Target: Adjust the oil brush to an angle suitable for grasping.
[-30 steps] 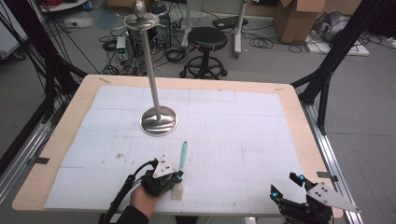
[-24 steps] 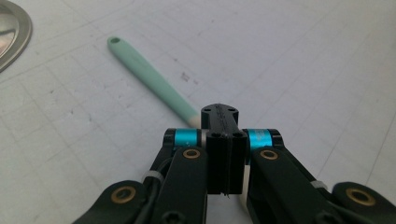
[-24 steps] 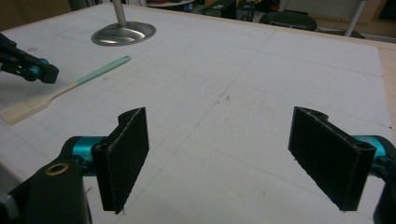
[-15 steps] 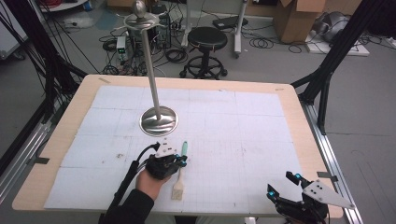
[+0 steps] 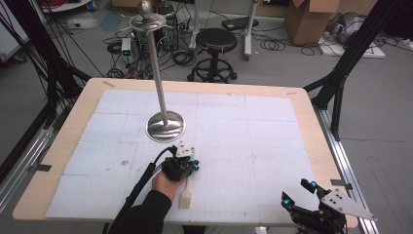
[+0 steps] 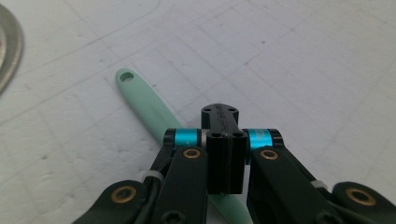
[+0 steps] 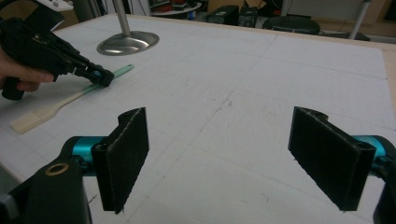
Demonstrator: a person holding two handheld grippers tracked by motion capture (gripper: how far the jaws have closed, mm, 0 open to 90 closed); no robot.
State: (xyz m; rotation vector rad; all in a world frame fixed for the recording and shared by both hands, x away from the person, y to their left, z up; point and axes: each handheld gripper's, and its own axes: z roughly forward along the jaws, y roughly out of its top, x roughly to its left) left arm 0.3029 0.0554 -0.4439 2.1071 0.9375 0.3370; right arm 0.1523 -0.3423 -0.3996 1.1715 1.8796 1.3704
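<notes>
From the high view, my left claw (image 5: 187,157) sits low and centre-left of the frame, closed on the mint handle of the brush (image 5: 185,195), whose cream head trails toward the bottom edge. Right claw (image 5: 298,191), lower right, is well apart. In the left gripper view the handle runs diagonally to upper left, toward the stand base (image 6: 8,51). The right gripper view shows that claw wide open, holding nothing, over the bench (image 7: 261,74).
</notes>
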